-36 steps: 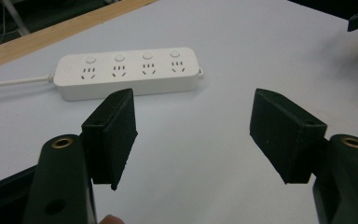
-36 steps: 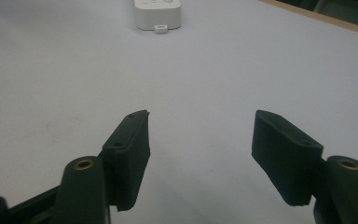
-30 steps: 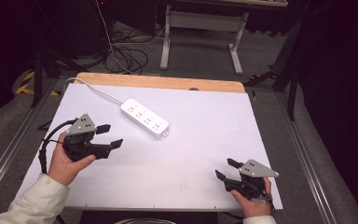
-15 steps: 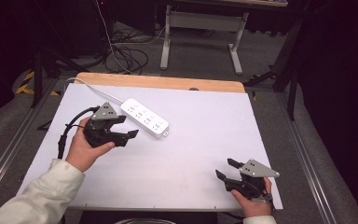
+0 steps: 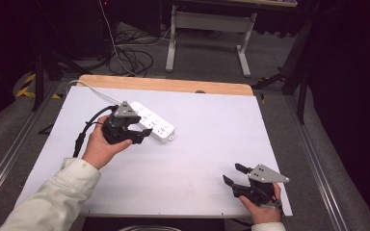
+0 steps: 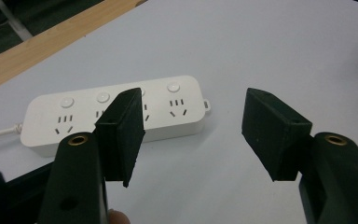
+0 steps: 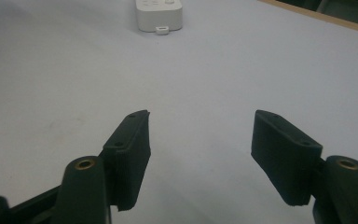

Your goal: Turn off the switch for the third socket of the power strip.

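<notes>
The white power strip (image 5: 150,124) lies flat on the white table top (image 5: 207,144), toward the far left part of it, set at a slant, with its white cord (image 5: 89,88) running off toward the table's far left corner beside the wooden edge strip (image 5: 173,85). In the left gripper view its face shows 4 round buttons above rows of sockets. The left gripper (image 5: 142,135) hangs just at the near side of the strip, its jaws parted with nothing between them; they have just been closing a little, and the left gripper view shows 1 pad (image 6: 121,130) in front of the strip's middle sockets, the other over bare table. The right gripper (image 5: 235,174) sits well apart at the near right corner, held in the person's hand, its jaws spread wide over bare table, gripping nothing.
</notes>
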Motion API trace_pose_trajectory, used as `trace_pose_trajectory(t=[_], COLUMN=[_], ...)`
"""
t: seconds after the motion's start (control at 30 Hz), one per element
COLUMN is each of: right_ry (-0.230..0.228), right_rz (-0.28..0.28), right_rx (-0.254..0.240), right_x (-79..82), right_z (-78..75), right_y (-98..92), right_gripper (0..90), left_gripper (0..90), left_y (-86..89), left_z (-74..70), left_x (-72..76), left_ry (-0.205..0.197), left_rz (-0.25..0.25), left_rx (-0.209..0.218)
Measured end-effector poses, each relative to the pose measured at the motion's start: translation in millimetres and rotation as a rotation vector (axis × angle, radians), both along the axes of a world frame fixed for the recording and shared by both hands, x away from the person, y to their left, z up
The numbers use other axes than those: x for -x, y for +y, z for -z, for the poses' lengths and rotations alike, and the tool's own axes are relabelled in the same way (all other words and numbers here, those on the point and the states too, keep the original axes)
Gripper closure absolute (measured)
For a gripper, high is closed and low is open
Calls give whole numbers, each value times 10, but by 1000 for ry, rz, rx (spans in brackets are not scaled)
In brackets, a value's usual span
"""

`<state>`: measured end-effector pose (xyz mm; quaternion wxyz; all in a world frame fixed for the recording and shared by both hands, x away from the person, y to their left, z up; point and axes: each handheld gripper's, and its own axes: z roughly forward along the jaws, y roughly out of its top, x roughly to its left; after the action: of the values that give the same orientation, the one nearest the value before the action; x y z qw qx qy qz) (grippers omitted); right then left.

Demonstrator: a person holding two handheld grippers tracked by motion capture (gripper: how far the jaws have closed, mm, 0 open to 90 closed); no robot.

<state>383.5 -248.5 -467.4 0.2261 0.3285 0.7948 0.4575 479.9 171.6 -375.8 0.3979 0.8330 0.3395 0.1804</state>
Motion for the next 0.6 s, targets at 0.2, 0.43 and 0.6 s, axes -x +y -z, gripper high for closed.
trace_pose_trajectory(t=[0.2,0.43,0.6], right_ry=[-3,0,-3], right_rz=[-5,-12,-12], right_rx=[0,3,1], right_x=[-11,-30,-25], right_z=[0,1,-1], right_y=[4,19,18], right_gripper=[377,377,380], left_gripper=[433,527,649], left_y=[-15,-29,-40], left_z=[35,107,170], left_x=[-66,-163,-252], left_ry=[-7,4,24], left_rz=[7,11,40], left_rx=[29,54,107])
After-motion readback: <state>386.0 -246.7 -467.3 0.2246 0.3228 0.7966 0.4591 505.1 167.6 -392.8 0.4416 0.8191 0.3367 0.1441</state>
